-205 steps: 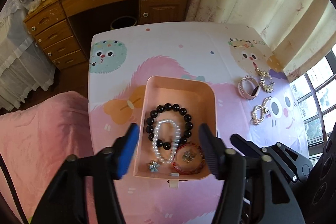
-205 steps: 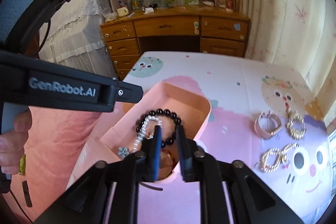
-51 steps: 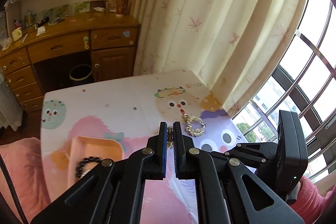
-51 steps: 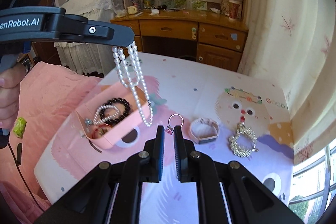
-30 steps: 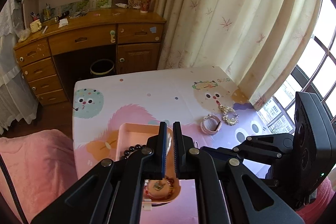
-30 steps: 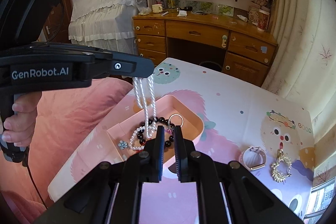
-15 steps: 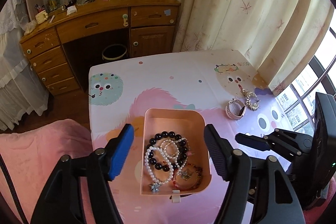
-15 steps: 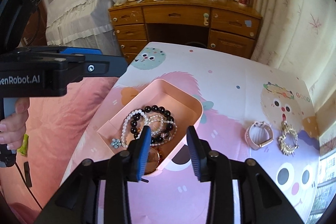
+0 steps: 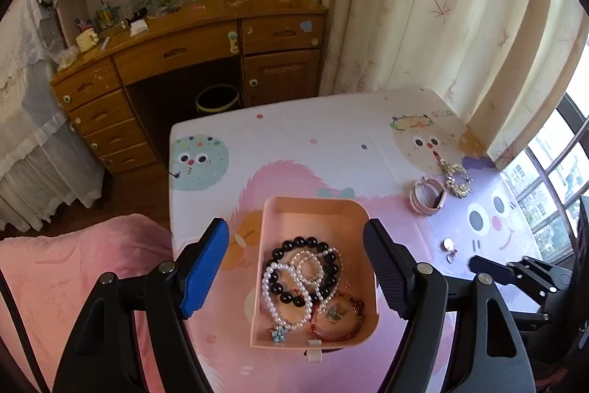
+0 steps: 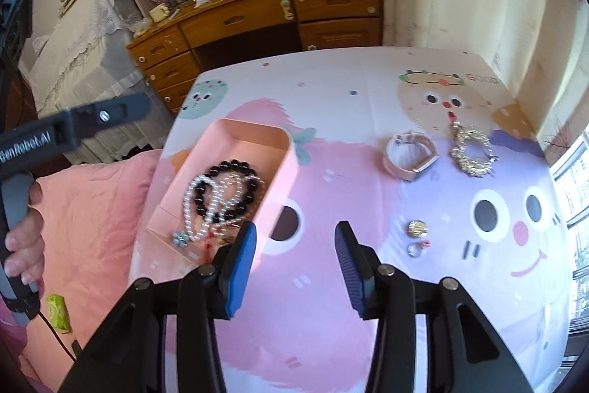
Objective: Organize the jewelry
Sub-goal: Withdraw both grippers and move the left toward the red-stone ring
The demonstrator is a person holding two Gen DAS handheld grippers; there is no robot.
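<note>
- Since a second ago: pearl strand left the left hand-held gripper (image 9: 294,277) and now lies in the tray (image 9: 273,209); small ring no longer in the right hand-held gripper (image 10: 292,255), and two small pieces now lie on the tabletop (image 10: 331,87).
- Left: jaws opening, released, nothing between the pads; hovers over tray, likely just after the drop.
- Right: jaws opening, empty, over bare tabletop just beside tray.
- Tray holds black beads (image 9: 294,242), pearls (image 9: 270,282), red bangle (image 9: 333,330).
- Still out: watch (image 10: 410,159), gold chain (image 10: 471,153), ring (image 10: 416,227), charm (image 10: 415,248), so task looks partly done.
</note>
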